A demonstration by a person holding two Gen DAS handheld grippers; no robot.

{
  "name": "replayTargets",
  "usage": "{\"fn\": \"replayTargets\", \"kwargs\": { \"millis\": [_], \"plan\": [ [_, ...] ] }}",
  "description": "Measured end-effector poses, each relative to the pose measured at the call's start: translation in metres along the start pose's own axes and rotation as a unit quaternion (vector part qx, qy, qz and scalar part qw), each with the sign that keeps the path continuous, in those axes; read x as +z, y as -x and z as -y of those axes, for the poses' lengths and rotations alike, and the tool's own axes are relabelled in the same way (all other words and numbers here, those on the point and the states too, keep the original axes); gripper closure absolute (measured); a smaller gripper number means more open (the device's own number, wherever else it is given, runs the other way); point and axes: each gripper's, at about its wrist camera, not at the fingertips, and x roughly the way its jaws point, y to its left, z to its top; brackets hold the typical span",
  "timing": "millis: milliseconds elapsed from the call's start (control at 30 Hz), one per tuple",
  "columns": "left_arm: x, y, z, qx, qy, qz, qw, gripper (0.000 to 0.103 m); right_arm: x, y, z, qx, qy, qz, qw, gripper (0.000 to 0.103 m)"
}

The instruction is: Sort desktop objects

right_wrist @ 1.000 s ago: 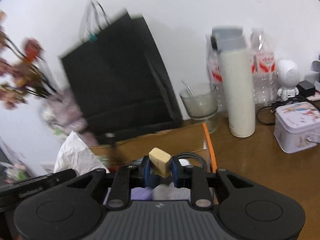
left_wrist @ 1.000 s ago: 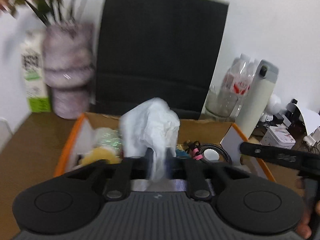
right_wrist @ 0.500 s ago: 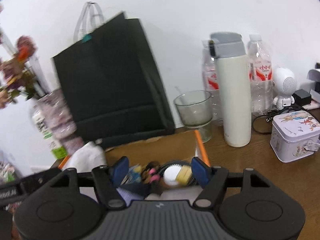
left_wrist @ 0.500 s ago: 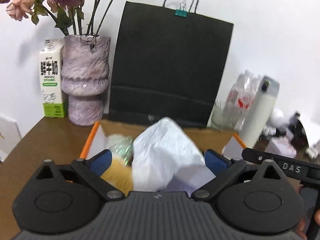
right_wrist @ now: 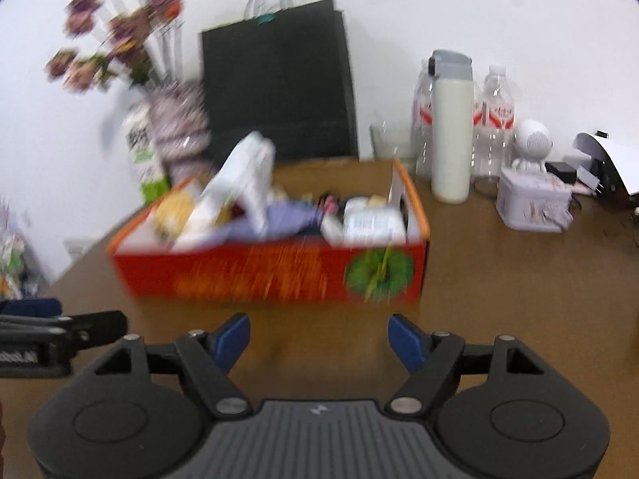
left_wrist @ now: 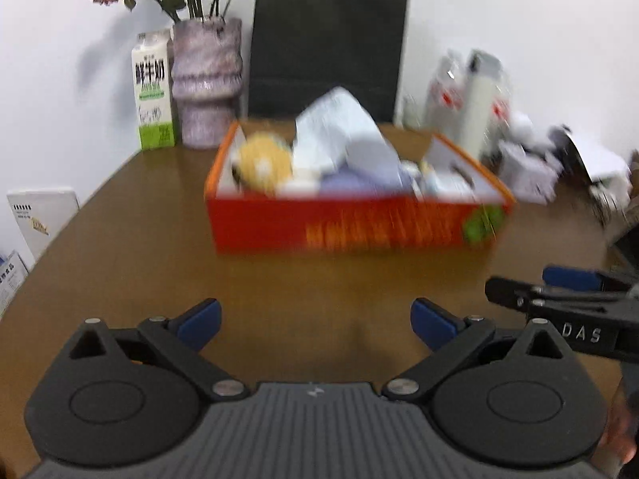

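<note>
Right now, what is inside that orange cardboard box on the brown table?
The orange cardboard box holds a crumpled white plastic bag, a round yellow item, a pale purple item and white packets. Whatever lies beneath them is covered, and blur hides finer detail.

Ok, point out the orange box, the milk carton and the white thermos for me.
orange box (right_wrist: 255,275): right wrist view, on its front wall.
milk carton (left_wrist: 153,92): left wrist view, on the printed front face.
white thermos (right_wrist: 452,135): right wrist view, on the middle of its body, below the grey lid.

Bright even indoor light, heavy motion blur, fisheye bending at edges, dark corner vignette
</note>
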Motion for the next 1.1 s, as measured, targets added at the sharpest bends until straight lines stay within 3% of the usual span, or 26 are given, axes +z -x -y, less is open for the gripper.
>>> {"fn": "replayTargets", "kwargs": {
  "millis": [267,333,467,533,667,867,1100],
  "plan": [
    [-0.082,0.058,0.001,-0.005,0.007,-0.011,0.9999,0.000,-0.078,0.073,-0.029,-0.014,0.022,-0.013,1.000,0.027],
    [-0.091,0.069,-0.001,0.010,0.016,-0.010,0.9998,0.000,-0.092,0.088,-0.032,-0.009,0.015,-0.014,1.000,0.027],
    [-0.107,0.082,-0.003,-0.011,0.033,-0.023,0.9991,0.000,-0.114,0.113,-0.041,-0.002,0.021,-0.018,1.000,0.025],
    [-0.108,0.081,-0.004,-0.003,0.032,-0.019,0.9993,0.000,-0.118,0.119,-0.044,0.003,0.029,-0.022,0.999,0.024],
    [-0.099,0.059,-0.010,0.023,0.046,-0.029,0.9982,0.000,-0.115,0.110,-0.045,-0.007,0.021,-0.025,0.999,0.020],
    [-0.094,0.040,-0.006,0.032,0.015,-0.015,0.9993,0.000,-0.108,0.079,-0.052,-0.046,0.026,-0.042,0.998,0.015],
    [-0.086,0.026,0.002,0.054,0.009,-0.016,0.9984,0.000,-0.099,0.052,-0.048,-0.079,0.027,-0.039,0.996,0.000]
  ]
}}
